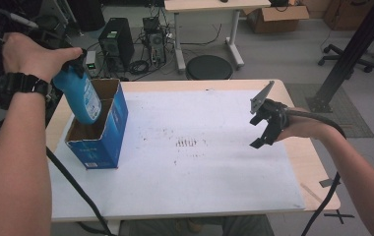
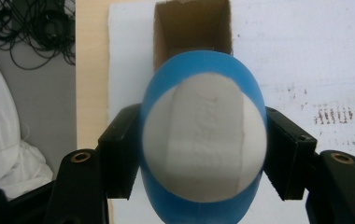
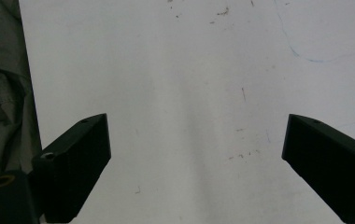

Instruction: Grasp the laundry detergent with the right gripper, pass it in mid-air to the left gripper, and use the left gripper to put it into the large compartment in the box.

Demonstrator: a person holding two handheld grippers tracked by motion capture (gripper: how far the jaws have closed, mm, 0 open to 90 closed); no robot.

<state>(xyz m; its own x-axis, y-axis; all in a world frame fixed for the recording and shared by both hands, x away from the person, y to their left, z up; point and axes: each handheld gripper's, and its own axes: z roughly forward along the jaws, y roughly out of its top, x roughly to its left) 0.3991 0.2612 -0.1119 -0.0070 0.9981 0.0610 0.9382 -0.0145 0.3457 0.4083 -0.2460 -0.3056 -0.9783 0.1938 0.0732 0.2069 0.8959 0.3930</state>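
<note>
White paper covers my counter. My left gripper clamps a smooth, rounded blue bottle by both sides, its lower end dipping into the open blue cardboard box at the paper's left edge. My right gripper hovers wide and empty over bare paper.
</note>
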